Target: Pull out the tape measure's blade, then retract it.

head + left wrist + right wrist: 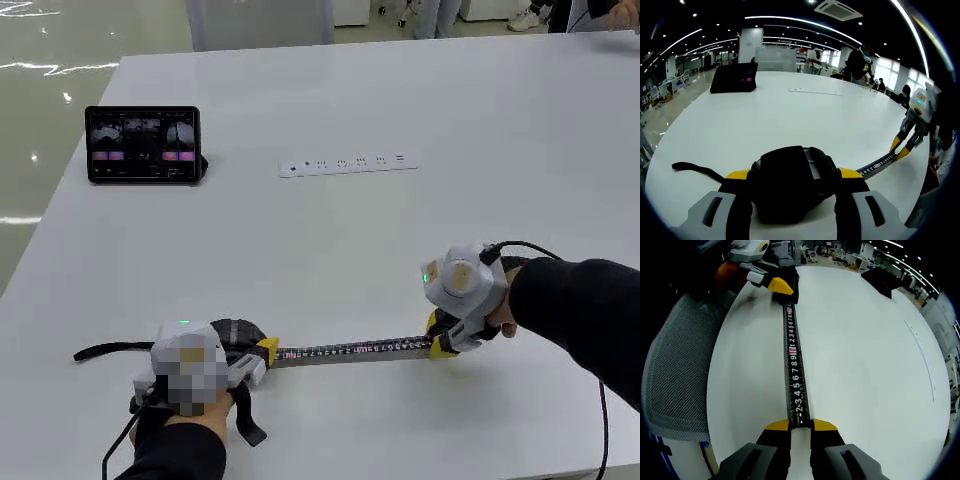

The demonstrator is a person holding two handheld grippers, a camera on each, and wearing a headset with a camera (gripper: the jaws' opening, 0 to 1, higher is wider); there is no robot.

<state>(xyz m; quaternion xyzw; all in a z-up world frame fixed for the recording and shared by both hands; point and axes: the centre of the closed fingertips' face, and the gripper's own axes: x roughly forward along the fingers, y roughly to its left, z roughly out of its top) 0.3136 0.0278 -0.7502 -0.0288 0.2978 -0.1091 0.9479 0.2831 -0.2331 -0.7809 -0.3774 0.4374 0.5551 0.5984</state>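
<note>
The left claw (pixel 258 351) was clamped on the tape's case (pixel 790 182); the right claw (pixel 801 426) pinched the extended blade (pixel 792 355) by its tip.

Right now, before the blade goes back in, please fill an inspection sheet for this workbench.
Surface: white table, clean.
Job's things: black tape measure on the table; blade pulled out, flat between the tools.
Clutter: lit tablet and white power strip, both away from the work.
Tools: left tool shut on the tape measure; right tool shut on the blade's end.
Cables: black cable from the right tool; black strap beside the tape measure.
Surroundings: glossy floor, mesh chair, people far off.
</note>
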